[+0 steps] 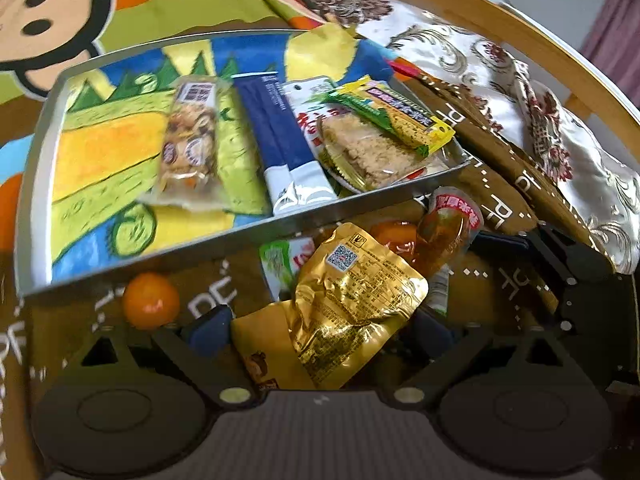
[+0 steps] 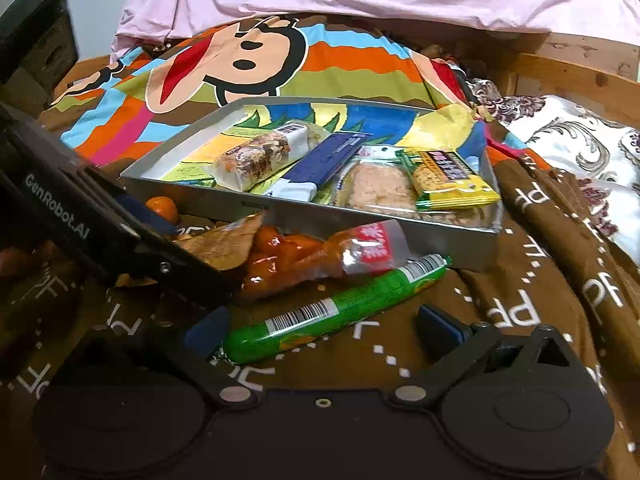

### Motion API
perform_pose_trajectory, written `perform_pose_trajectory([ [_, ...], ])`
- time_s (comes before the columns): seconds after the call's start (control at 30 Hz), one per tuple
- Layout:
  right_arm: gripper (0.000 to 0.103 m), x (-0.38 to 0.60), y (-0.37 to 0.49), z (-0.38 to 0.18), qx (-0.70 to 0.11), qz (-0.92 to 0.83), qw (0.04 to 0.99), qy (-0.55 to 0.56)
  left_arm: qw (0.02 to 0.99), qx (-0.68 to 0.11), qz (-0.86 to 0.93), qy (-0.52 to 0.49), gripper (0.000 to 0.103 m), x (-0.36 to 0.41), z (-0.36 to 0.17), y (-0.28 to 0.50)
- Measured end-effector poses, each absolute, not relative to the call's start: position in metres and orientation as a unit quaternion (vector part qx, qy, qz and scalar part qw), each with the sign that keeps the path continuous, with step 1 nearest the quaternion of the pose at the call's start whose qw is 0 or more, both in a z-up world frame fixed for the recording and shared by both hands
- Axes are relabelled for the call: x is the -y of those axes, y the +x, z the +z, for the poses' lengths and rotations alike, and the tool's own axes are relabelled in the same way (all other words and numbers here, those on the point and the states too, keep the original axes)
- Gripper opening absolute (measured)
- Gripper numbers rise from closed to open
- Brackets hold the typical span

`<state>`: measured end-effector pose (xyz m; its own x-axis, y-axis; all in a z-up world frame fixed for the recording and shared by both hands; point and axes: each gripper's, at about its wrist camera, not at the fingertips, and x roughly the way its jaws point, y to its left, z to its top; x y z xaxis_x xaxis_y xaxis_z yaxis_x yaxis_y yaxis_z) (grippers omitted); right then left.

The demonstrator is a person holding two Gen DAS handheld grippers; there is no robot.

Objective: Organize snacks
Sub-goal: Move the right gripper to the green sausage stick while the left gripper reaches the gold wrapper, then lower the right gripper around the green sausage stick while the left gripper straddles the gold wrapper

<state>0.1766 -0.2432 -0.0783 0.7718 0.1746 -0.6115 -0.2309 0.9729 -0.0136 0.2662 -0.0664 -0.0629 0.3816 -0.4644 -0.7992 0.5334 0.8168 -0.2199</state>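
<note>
Brown bedding [image 2: 532,320] printed with white letters covers a bed, with a cartoon monkey blanket [image 2: 256,60] behind. On it sits a grey tray [image 2: 304,216] holding a nut bar [image 2: 256,156], a blue sachet [image 2: 320,164], a rice cake pack [image 2: 376,188] and a yellow-green bar [image 2: 452,180]. In front of the tray lie a small orange [image 1: 150,300], an orange-filled pack [image 2: 304,260] and a green sausage [image 2: 340,308]. The left tool [image 1: 320,328] stands wide open around a gold packet [image 1: 352,308], pads not pressing. The right tool [image 2: 320,328] is wide open, the sausage's end between its fingers.
</note>
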Motion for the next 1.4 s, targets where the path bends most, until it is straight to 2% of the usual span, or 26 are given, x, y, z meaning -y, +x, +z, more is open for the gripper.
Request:
perform_pose_trajectory([
  [0.4, 0.1, 0.272, 0.145, -0.063, -0.33, 0.073, 0.938, -0.073, 0.829, -0.513, -0.222, 0.016, 0.098, 0.074, -0.065, 0.225],
  [0.47, 0.097, 0.28, 0.137, -0.062, -0.334, 0.058, 0.937, -0.086, 0.822, -0.529, -0.21, 0.006, 0.098, 0.075, -0.066, 0.219],
  [0.73, 0.099, 0.302, 0.132, -0.05, -0.294, 0.077, 0.952, -0.022, 0.818, -0.53, -0.223, 0.013, 0.098, 0.072, -0.064, 0.21],
  [1.07, 0.098, 0.301, 0.157, -0.059, -0.298, 0.103, 0.949, 0.024, 0.812, -0.506, -0.28, 0.084, 0.101, 0.075, -0.057, 0.22],
  [1.2, 0.093, 0.294, 0.168, -0.063, -0.3, 0.127, 0.945, 0.033, 0.81, -0.503, -0.287, 0.095, 0.101, 0.078, -0.06, 0.227],
  [1.4, 0.091, 0.284, 0.188, -0.074, -0.325, 0.129, 0.936, 0.031, 0.794, -0.494, -0.324, 0.14, 0.101, 0.086, -0.063, 0.229],
])
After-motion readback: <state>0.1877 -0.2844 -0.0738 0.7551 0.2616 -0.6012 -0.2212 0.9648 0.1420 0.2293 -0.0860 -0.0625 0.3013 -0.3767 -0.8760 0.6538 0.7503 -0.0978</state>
